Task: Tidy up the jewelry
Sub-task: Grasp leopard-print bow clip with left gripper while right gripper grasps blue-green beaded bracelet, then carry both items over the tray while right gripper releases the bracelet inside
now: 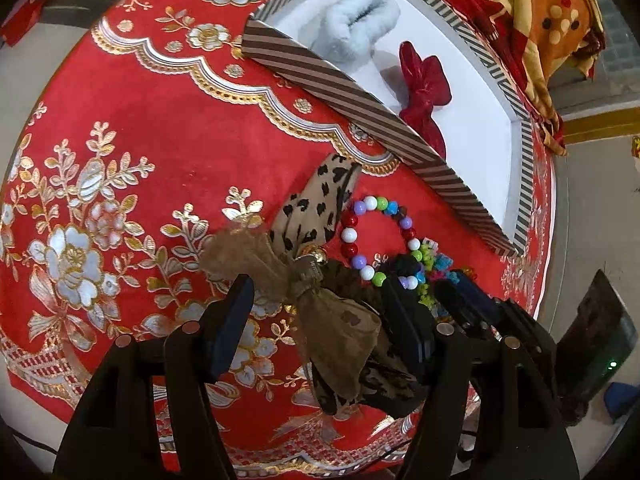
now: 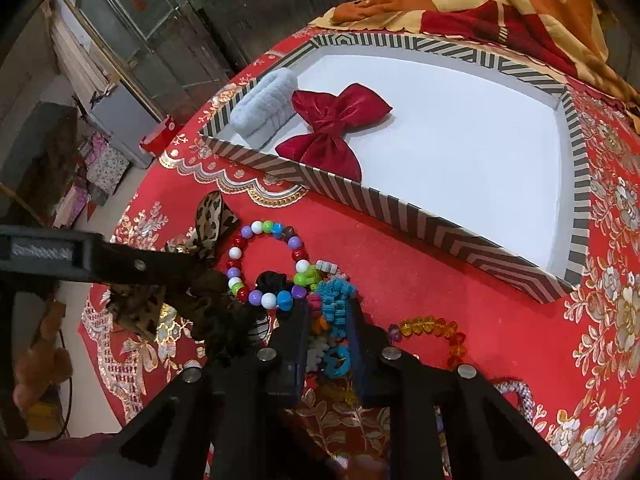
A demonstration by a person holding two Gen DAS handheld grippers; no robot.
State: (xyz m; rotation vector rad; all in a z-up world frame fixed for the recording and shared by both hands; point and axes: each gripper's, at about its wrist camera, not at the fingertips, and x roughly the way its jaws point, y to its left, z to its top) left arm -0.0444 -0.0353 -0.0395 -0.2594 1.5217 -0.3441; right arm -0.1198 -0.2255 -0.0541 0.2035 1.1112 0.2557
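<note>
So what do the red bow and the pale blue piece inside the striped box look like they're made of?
The red bow looks like velvet or satin: deep folds with a soft sheen on the ridges. The pale blue piece looks like plush or faux fur, matte and fuzzy-edged, with ribbed tufts. The striped box seems to be printed cardboard.

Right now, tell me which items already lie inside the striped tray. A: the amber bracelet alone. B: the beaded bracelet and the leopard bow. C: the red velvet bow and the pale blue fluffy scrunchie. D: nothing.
C: the red velvet bow and the pale blue fluffy scrunchie rest on the white floor of the striped tray; the other pieces lie outside it on the red cloth.
</note>
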